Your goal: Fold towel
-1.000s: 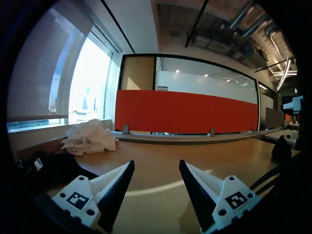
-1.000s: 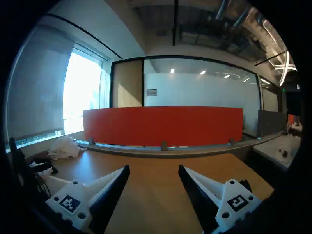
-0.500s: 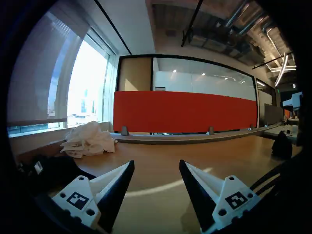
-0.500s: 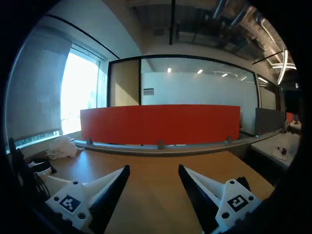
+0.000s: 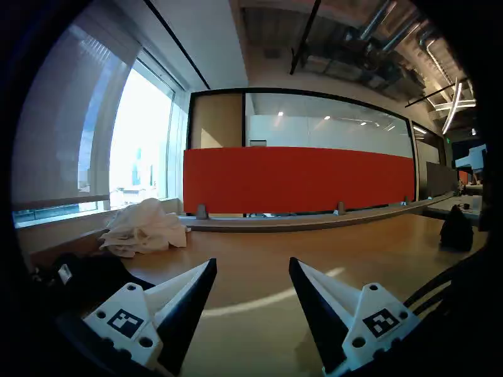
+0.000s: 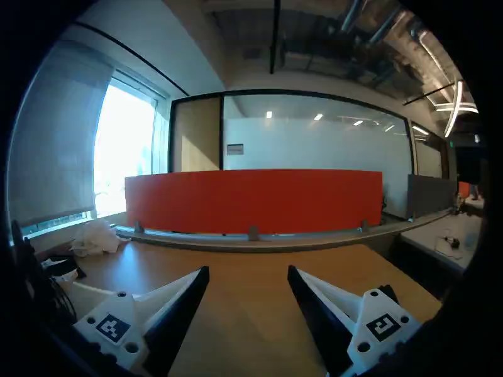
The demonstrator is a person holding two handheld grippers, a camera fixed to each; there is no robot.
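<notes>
The fingers [image 5: 186, 298] of the left gripper [image 5: 251, 261] stood spread apart above the tabletop [image 5: 358, 245], grasping nothing. At the far left, by the window [image 5: 139, 151], the crumpled white towel [image 5: 143, 227] lay well apart from them. A red divider [image 5: 295, 179] ran behind. The right gripper [image 6: 248, 268] was likewise spread and empty.

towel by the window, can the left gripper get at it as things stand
Probably yes. The left gripper is open and empty, and the crumpled towel lies ahead to its left across bare table. A dark object sits nearer, seemingly beside the path.
</notes>
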